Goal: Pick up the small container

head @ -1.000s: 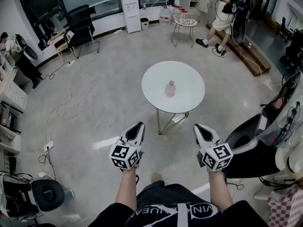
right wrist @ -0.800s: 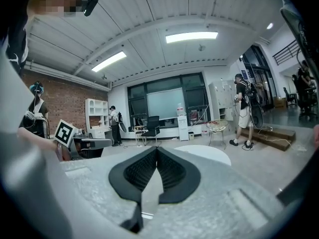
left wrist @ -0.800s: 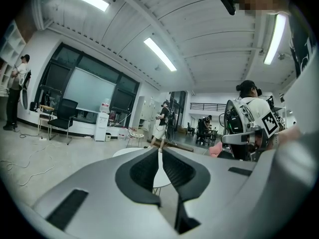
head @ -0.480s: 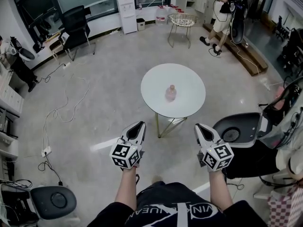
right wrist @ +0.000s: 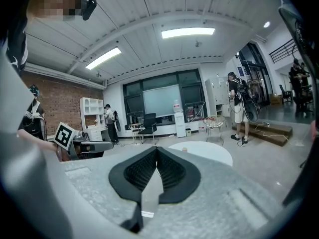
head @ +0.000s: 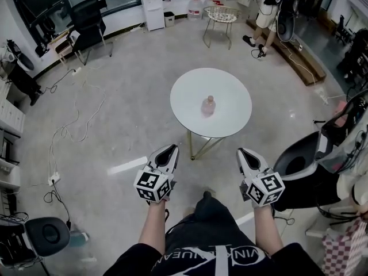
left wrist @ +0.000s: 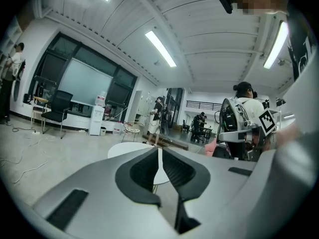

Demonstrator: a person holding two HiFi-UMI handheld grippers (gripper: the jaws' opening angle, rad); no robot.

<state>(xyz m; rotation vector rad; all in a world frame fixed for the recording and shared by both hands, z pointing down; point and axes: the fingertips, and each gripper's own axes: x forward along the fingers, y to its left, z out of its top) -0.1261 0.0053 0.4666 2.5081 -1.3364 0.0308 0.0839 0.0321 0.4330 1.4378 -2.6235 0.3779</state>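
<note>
A small pink bottle-shaped container point(head: 208, 105) stands upright near the middle of a round white table point(head: 230, 91) some way ahead of me. In the right gripper view the container point(right wrist: 185, 149) shows as a tiny shape on the table point(right wrist: 209, 153). My left gripper point(head: 170, 149) and right gripper point(head: 243, 152) hang side by side over the floor, short of the table, both shut with nothing in them. The left gripper's jaws point(left wrist: 158, 151) meet in a thin line, and so do the right gripper's point(right wrist: 156, 148).
A black chair point(head: 299, 163) stands close at the right of the table. Cables point(head: 75, 119) trail across the floor at the left, and a black stool point(head: 49, 233) sits at the lower left. A wire chair point(head: 222, 17) and a standing person point(head: 270, 4) are beyond the table.
The view has drifted forward, with a foot now stepping out below. The black chair at the right and the stool at the lower left have shifted in the picture. Both grippers stay shut.
</note>
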